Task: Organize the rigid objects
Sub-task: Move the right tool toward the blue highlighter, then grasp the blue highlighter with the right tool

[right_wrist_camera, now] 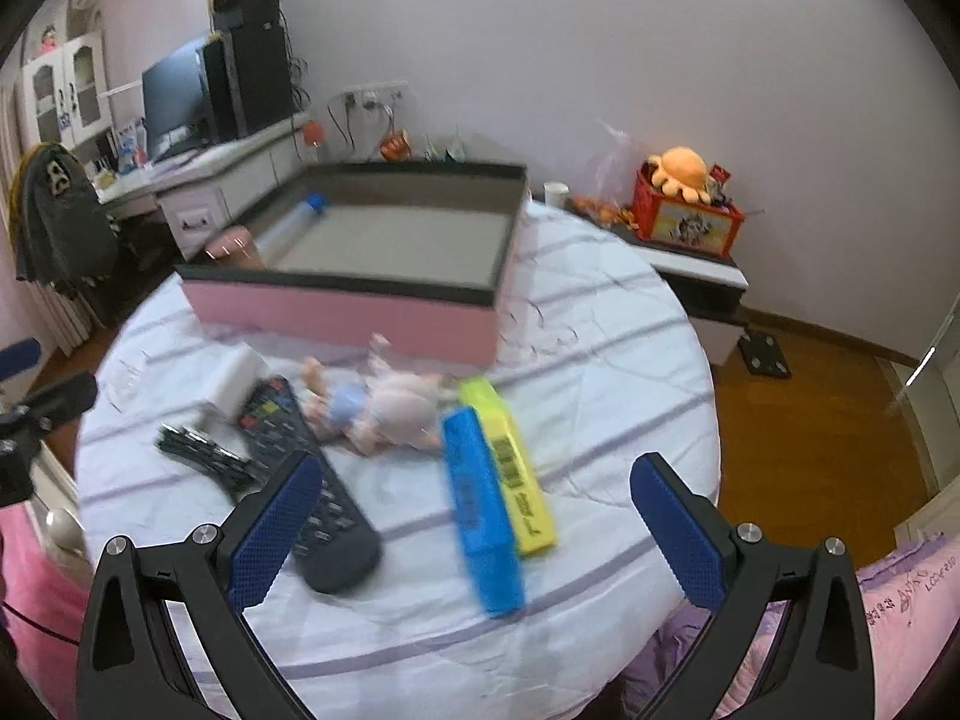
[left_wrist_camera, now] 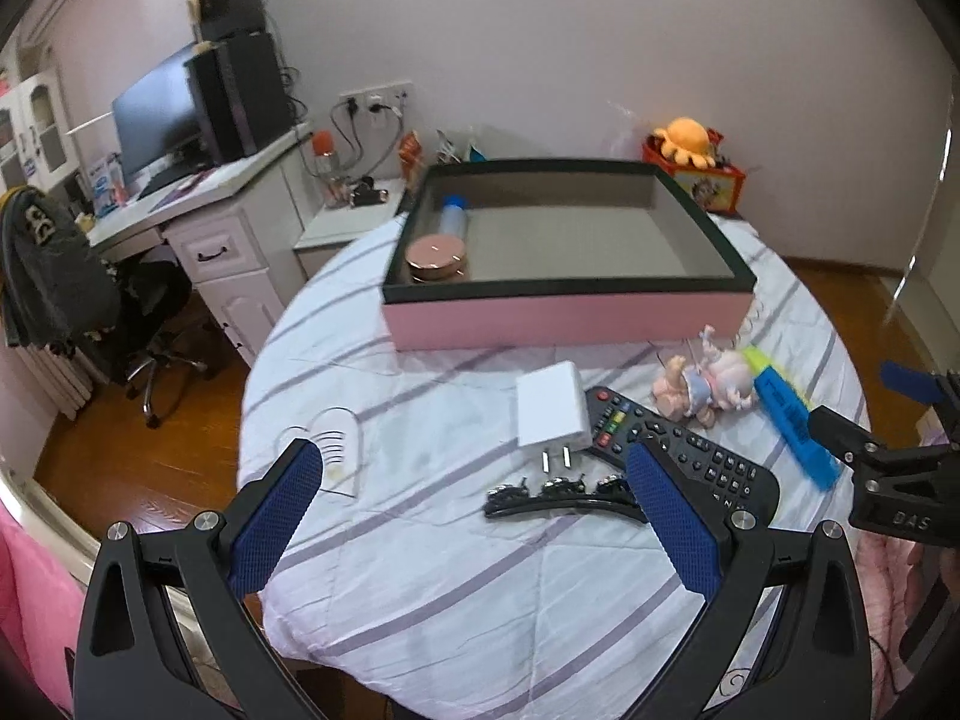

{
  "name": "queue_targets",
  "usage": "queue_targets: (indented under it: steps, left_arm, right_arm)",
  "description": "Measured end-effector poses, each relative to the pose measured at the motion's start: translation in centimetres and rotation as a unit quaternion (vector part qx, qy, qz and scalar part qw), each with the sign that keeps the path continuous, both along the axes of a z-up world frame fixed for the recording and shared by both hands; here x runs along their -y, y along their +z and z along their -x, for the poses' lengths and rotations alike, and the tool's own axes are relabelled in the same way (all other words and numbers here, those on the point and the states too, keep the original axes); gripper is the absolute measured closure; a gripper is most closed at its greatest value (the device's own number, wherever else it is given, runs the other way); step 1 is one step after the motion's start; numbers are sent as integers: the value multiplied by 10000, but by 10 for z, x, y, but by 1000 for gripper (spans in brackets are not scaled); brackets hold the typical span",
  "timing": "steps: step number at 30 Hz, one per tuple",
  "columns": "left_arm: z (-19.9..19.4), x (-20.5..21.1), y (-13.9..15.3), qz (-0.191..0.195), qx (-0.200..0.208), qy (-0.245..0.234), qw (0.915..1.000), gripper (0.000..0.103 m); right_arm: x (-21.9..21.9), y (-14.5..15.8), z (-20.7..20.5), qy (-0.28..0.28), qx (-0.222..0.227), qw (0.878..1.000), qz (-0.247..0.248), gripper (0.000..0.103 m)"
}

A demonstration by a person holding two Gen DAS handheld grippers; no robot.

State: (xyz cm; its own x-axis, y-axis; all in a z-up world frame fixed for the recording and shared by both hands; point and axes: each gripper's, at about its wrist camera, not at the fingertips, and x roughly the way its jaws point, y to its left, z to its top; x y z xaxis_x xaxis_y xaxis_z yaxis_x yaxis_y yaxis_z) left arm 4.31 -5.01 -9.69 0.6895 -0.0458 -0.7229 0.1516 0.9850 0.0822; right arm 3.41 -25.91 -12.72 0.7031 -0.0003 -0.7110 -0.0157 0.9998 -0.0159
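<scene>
Overhead, left gripper point(left_wrist_camera: 474, 474) hung above the striped tablecloth point(left_wrist_camera: 420, 588), fingers wide apart, nothing between them. Right gripper point(right_wrist_camera: 477, 486) likewise spread and empty over the same round table. Pink box point(left_wrist_camera: 564, 318) with dark rim sat at the far side; inside, at its left end, a round rose-gold compact point(left_wrist_camera: 437, 257) and a clear tube with blue cap point(left_wrist_camera: 454, 217) behind it. In front of the box, loose on the cloth: white charger plug point(left_wrist_camera: 552, 405), its edge overlapping a black remote point(left_wrist_camera: 678, 450); black hair clip point(left_wrist_camera: 561, 498) just nearer than the plug. Small doll point(right_wrist_camera: 384, 408) lay beside the remote. Blue highlighter point(right_wrist_camera: 480, 510) and yellow highlighter point(right_wrist_camera: 513, 462) lay side by side, touching, right of the doll. Right view blurred.
</scene>
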Motion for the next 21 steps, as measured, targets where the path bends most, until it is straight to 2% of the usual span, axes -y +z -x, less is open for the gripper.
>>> queue_targets:
  steps: [3,6,8,9,10,13,17,19,21]
  left_arm:
    - [-6,7,-8,-63,-98,-76,9999,0]
    - [-11,11,-13,-98,-157,-109,9998,0]
    - [-14,12,-16,-147,-190,-96,9997,0]
    - [-15,12,-16,-157,-200,-94,9996,0]
    - [-16,12,-17,-161,-214,-92,9996,0]
    - [-20,12,-22,-196,-270,-93,9994,0]
    - [-24,12,-27,-254,-350,-107,9990,0]
    - [-26,13,-29,-280,-387,-103,9988,0]
    - [-26,13,-30,-273,-401,-128,9987,0]
  right_arm:
    - [6,-12,-5,58,-107,9999,83,0]
    - [8,-24,-8,231,-246,9992,198,10]
    - [7,-30,-9,362,-306,9986,216,12]
    - [6,-33,-10,401,-342,9984,216,17]
    - [5,-37,-11,447,-391,9980,213,27]
    - [2,-46,-14,597,-529,9967,180,42]
    - [0,-48,-14,721,-554,9958,107,47]
    - [0,-47,-14,807,-557,9952,45,58]
    - [-1,-46,-14,910,-602,9940,-1,61]
